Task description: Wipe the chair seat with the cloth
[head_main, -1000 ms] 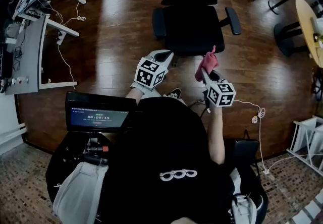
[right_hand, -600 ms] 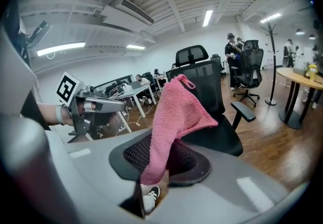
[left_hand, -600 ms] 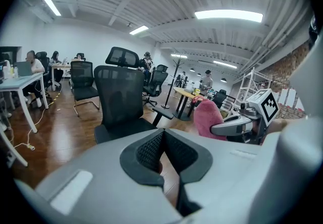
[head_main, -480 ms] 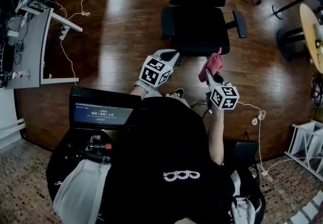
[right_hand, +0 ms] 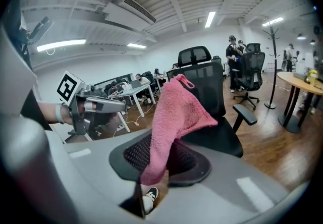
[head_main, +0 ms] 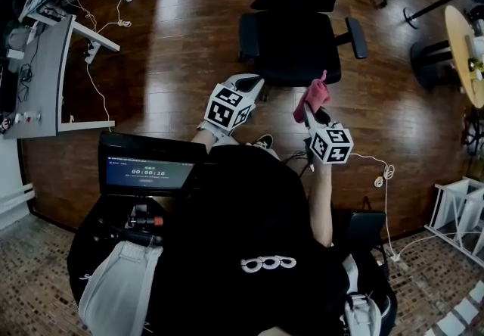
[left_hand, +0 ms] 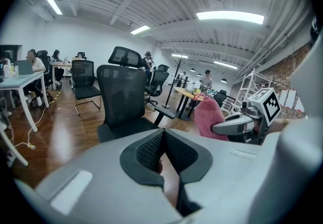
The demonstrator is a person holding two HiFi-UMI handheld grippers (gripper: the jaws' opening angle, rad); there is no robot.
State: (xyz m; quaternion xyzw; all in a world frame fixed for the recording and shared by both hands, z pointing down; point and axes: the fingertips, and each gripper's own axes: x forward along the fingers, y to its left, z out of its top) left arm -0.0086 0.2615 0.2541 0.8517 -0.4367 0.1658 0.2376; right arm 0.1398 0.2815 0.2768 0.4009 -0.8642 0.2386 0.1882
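A black office chair [head_main: 291,43] stands on the wood floor ahead of me; its seat [left_hand: 128,129] shows in the left gripper view, and the chair [right_hand: 212,117] in the right gripper view. My right gripper [head_main: 313,104] is shut on a pink cloth [head_main: 309,94] that stands up from its jaws [right_hand: 174,112], just short of the seat's front right corner. My left gripper [head_main: 253,85] is shut with nothing in it, near the seat's front left edge. The other gripper [left_hand: 247,119] with the cloth [left_hand: 209,117] shows at the right of the left gripper view.
A laptop [head_main: 147,168] sits at my lower left. Desks [head_main: 53,39] with cables stand at the left, a round table [head_main: 463,39] at the right, a white rack [head_main: 457,213] at the lower right. A cable [head_main: 382,175] lies on the floor. People sit at desks [left_hand: 35,66] far off.
The view has shifted slightly; both grippers stay just short of the seat's front edge, the right one still holding the cloth.
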